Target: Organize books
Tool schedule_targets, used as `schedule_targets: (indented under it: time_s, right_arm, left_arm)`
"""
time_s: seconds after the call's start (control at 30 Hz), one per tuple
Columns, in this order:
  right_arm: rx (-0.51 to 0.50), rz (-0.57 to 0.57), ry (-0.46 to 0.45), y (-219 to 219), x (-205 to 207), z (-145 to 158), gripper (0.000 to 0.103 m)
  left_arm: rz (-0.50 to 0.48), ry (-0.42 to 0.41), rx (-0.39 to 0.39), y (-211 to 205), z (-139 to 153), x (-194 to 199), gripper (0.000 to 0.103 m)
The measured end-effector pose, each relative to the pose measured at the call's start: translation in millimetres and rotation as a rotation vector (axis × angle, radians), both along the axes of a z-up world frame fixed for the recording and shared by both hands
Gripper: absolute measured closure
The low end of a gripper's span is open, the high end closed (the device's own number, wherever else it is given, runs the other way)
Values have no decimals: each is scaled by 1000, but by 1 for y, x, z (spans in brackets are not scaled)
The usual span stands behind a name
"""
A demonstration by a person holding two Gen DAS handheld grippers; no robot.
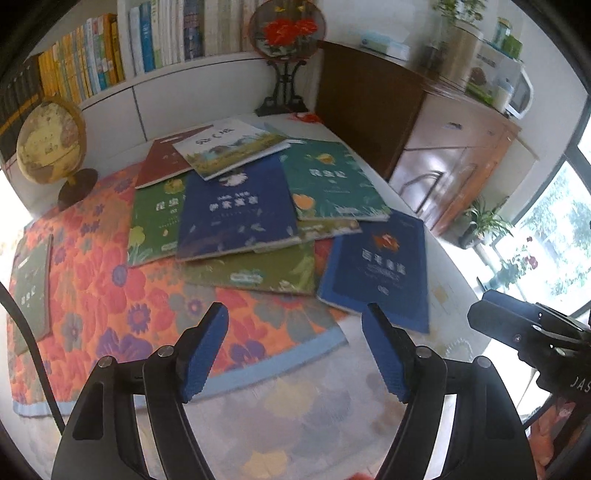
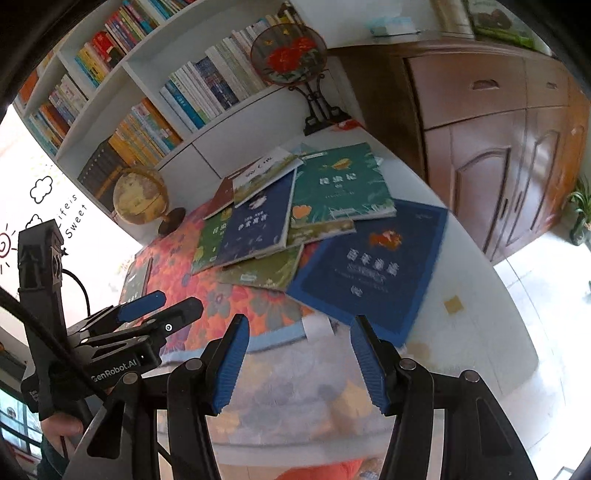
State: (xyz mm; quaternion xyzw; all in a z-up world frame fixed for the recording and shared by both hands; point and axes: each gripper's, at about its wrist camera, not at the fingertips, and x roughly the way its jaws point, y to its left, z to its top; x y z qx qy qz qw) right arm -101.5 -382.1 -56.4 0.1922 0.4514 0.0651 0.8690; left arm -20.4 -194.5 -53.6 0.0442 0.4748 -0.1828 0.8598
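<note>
Claws hang over the near edge of the table (image 1: 454,295), both empty. The left claw (image 1: 295,354) stands wide, its blue pads (image 1: 205,354) well apart with nothing between them, above the near hem of a flowered cloth (image 1: 110,295). The right claw (image 2: 295,363) is parted at a middling width, also gripping nothing, and sits just short of the nearest book. In the right wrist view the left claw shows at the left edge, with a hand (image 2: 61,428) under it.

Beyond the fingertips lies a loose heap of books. Nearest, at the right, a dark blue book (image 1: 380,269) lies partly on the cloth and partly on bare table. Behind it an olive-green book (image 1: 258,269) lies flat under the others. On top of that rests another dark blue book (image 1: 236,210), with a bright green book (image 1: 155,221) just to its left and a teal book (image 1: 332,181) to its right. Further back a picture book with a white cover (image 1: 232,146) overlaps a dark red book (image 1: 162,162). Well apart from the heap, a dark green book (image 1: 31,280) lies alone at the cloth's left edge.

A globe (image 1: 50,142) stands at the far left of the table and a round fan on a black stand (image 1: 286,33) at the back, before a white bookshelf (image 1: 147,48). A wooden cabinet (image 1: 450,155) stands to the right.
</note>
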Motion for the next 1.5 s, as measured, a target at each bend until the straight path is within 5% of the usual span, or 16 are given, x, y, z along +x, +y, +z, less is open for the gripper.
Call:
schedule_targets:
  time_s: [0.17,0.47,0.8,1.23,1.5]
  right_arm:
    - [-40,98,-4,29,57,-1,48]
    - [-105,146,41,55,179,-22,48]
    - [-104,134,105,49,305,-46,48]
    - [-239,214,102,41,403,-86,50]
    - [-204,255,136,45,427,-112,67]
  left_arm:
    - [57,-4,24,23,-7,45,30]
    - [207,69,-102,82,-30,157,30]
    - [259,146,-231,89,-59,250,30]
    - [266,218,-221,57,-101,303,30]
    - [223,233,-258,44,-108,310,30]
